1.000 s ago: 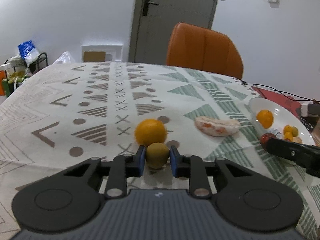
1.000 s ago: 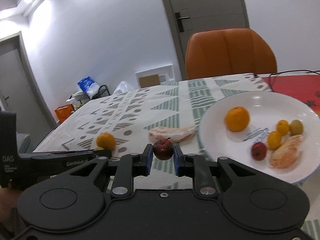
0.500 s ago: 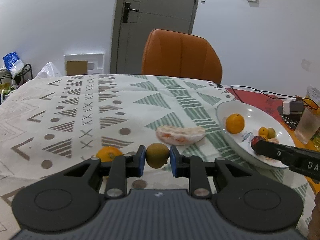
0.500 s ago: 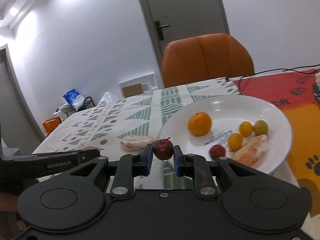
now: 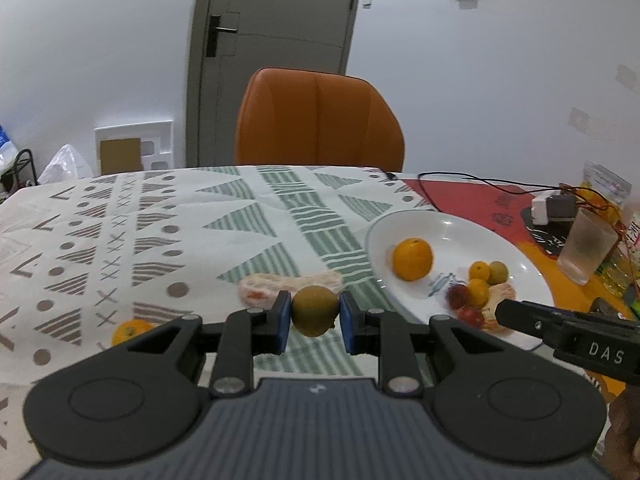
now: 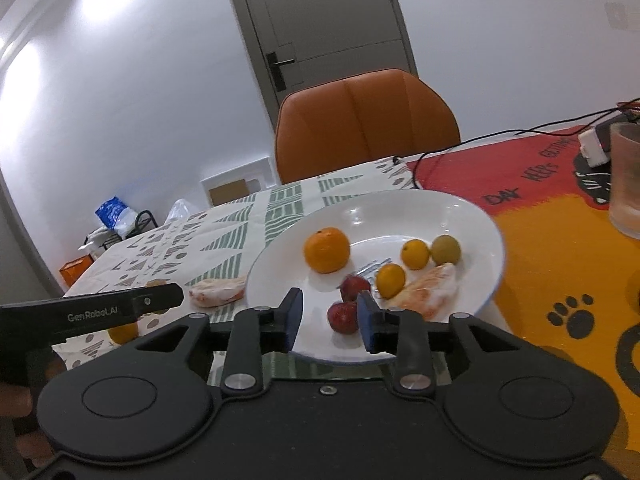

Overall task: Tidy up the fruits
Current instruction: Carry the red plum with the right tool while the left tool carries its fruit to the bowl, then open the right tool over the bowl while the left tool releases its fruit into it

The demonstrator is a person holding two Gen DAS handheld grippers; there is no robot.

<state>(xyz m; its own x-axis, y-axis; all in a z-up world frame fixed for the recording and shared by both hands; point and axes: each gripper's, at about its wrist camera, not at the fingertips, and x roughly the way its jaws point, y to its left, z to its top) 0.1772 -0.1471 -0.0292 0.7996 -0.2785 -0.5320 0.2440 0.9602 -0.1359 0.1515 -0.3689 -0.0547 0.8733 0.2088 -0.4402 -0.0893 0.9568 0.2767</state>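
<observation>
At the far left of the left wrist view we see an orange (image 5: 130, 330) on the patterned cloth (image 5: 160, 240) of the bench, partly hidden behind the left tongs (image 5: 314, 316). Beyond it, toward the middle, a peeled segment (image 5: 264, 292) lies on the cloth just short of the plate (image 5: 400, 224). Our left tongs are clamped on a green-brown fruit (image 5: 314, 315), the blue pads (image 5: 283, 320) pressing it from both sides, and we hold it clear of the cloth, near the plate's left rim. Behind the bench stands an orange chair (image 5: 320, 120). To the right, the white plate holds a second orange (image 6: 326, 249), two kumquats (image 6: 415, 254), a green fruit (image 6: 445, 249), a peeled wedge (image 6: 430, 292) and two red fruits (image 6: 354, 286). Our right tongs (image 6: 329, 318) sit over the near part of the plate, and their jaws have just been opening: they now stand apart. The nearer red fruit (image 6: 343, 317) lies between them on the plate, close against the right pad, though we cannot tell whether they touch; the left pad is clear of it. Farther right, past the plate, a frosted glass (image 6: 626, 184) stands on the red and yellow mat (image 6: 560, 248), with a white adapter (image 6: 594, 148) and cable (image 6: 480, 140) beyond it.
</observation>
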